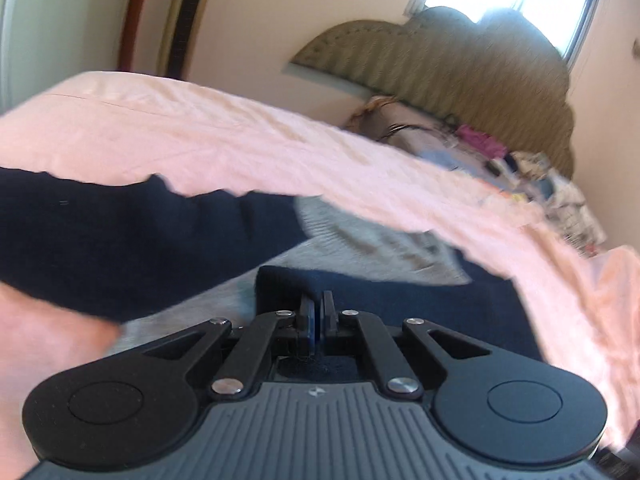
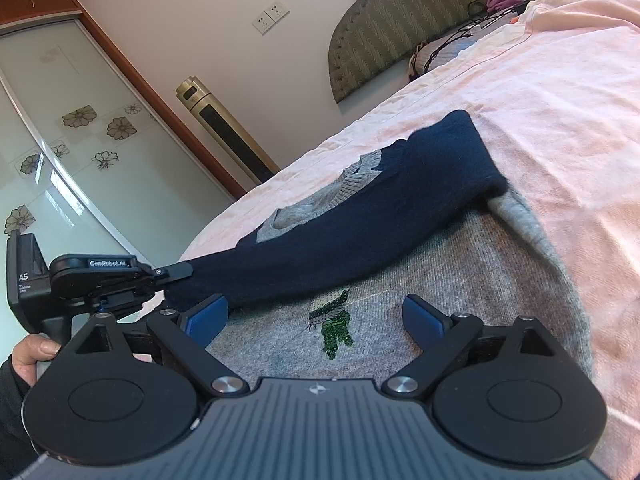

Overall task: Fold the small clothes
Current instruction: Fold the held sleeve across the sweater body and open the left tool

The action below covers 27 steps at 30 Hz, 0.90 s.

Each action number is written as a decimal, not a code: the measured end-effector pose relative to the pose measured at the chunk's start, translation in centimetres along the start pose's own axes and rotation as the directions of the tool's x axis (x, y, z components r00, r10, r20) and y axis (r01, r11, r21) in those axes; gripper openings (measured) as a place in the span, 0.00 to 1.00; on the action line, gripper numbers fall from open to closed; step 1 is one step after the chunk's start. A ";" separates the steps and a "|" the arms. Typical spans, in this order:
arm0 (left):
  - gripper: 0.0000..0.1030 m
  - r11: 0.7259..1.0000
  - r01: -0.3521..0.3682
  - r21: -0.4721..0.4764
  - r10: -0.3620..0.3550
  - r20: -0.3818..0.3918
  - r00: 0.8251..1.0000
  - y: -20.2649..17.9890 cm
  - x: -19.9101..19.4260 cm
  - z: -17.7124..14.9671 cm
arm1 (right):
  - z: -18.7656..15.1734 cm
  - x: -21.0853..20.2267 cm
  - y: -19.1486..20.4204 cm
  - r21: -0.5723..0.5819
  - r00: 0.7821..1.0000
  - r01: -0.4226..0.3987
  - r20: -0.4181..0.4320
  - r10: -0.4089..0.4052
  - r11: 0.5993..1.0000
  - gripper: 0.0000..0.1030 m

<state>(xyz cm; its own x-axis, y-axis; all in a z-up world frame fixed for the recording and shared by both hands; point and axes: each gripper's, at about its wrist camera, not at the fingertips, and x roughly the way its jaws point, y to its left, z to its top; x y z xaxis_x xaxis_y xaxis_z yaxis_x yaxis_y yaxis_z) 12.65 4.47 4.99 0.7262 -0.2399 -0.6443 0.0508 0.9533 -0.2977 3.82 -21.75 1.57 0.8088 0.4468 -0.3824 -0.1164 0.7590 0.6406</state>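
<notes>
A small grey knit sweater [image 2: 460, 264] with navy sleeves lies on the pink bedsheet [image 2: 560, 92]. It has a green sequin motif [image 2: 334, 326] on its front. One navy sleeve [image 2: 380, 216] is laid across the grey body. My left gripper [image 1: 316, 304] is shut on the navy sleeve's end [image 1: 360, 292]; it also shows in the right wrist view [image 2: 176, 270], at the sleeve's left end. My right gripper [image 2: 316, 316] is open and empty, hovering low over the grey front around the motif.
A padded headboard [image 2: 400, 20] stands at the far end, with a pile of mixed clothes [image 1: 532, 176] and a dark cable [image 2: 460, 40] near it. A gold tower fan [image 2: 224, 128] and a floral glass wardrobe door [image 2: 60, 140] stand beside the bed.
</notes>
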 end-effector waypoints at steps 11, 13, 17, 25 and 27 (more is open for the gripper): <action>0.10 0.994 -0.003 0.111 -0.006 0.079 0.997 -0.9 -2.8 -1.1 | 5.0 -0.4 2.6 -0.057 0.997 0.041 0.074 -0.037 0.998 1.00; 0.11 0.987 0.019 0.158 -0.025 0.035 0.999 -2.5 -0.4 -1.2 | 7.8 1.8 2.9 -0.089 0.995 0.062 0.077 -0.056 0.994 1.00; 0.10 0.985 -0.028 0.172 0.037 -0.045 0.998 -3.0 4.3 -2.2 | 10.5 9.6 1.2 -0.139 0.975 0.205 -0.058 -0.215 0.969 0.98; 0.11 0.998 0.058 0.011 -0.058 0.059 0.997 3.6 0.0 -2.4 | 7.7 12.7 -0.3 -0.450 0.922 0.321 -0.051 -0.383 0.833 1.00; 0.17 0.996 0.030 -0.085 -0.018 0.143 0.990 7.1 -2.4 -2.4 | 7.6 12.8 0.1 -0.472 0.918 0.326 -0.050 -0.393 0.819 1.00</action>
<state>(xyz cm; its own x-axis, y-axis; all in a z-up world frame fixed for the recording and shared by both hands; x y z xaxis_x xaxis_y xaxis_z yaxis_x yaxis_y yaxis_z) 9.63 11.34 2.78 0.8159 -0.2280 -0.5314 0.0143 0.9267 -0.3756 18.57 -19.58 1.80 0.7597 0.1350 -0.6361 -0.1038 0.9909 0.0862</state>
